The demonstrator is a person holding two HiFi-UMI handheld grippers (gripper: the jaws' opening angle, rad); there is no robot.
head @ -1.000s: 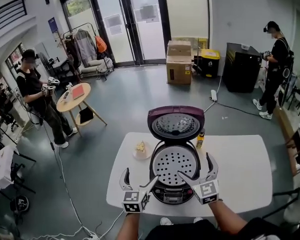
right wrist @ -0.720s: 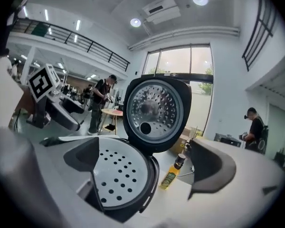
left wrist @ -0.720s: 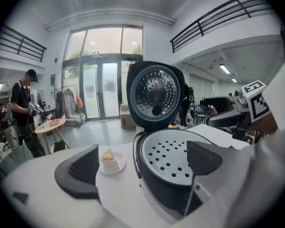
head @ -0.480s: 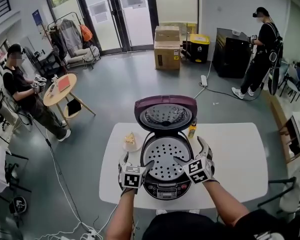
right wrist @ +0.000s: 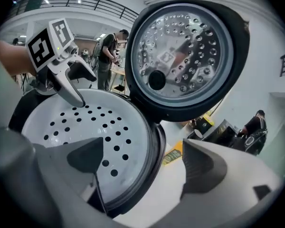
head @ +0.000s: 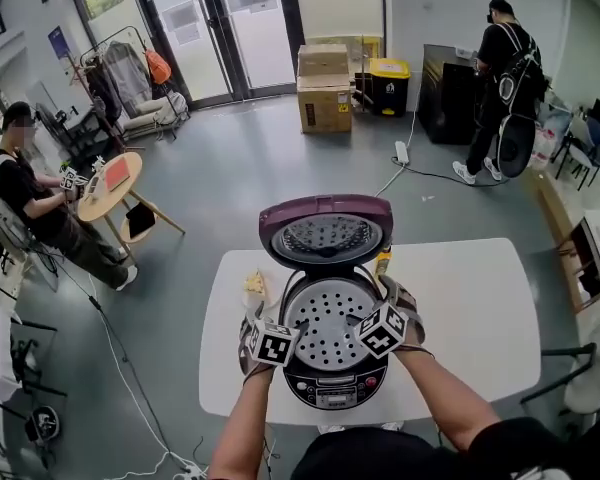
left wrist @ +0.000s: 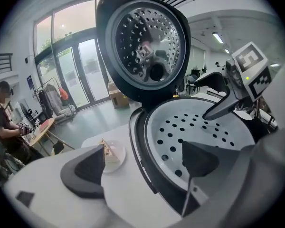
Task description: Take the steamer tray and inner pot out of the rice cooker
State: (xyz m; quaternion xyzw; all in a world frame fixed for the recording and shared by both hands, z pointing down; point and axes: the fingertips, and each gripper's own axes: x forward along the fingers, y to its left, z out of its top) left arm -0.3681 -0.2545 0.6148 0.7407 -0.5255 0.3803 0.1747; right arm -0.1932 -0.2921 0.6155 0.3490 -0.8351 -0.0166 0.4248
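The rice cooker (head: 332, 368) stands on the white table (head: 480, 313) with its purple lid (head: 325, 230) up. Inside sits the white perforated steamer tray (head: 328, 328) (left wrist: 204, 127) (right wrist: 80, 122); the inner pot below it is hidden. My left gripper (head: 275, 324) (left wrist: 142, 165) straddles the cooker's left rim, one finger over the tray and one outside. My right gripper (head: 378, 306) (right wrist: 145, 160) straddles the right rim the same way. Both sets of jaws are closing, with the rim between them and the pads not pressing on it.
A small plate with a piece of cake (head: 255, 288) (left wrist: 109, 152) lies left of the cooker. A yellow bottle (head: 383, 261) (right wrist: 173, 153) stands behind its right side. People, a round side table (head: 110, 183) and cardboard boxes (head: 325, 88) are farther off on the floor.
Both grippers have come down from in front of the cooker onto its left and right rims. Their jaws have narrowed slightly.
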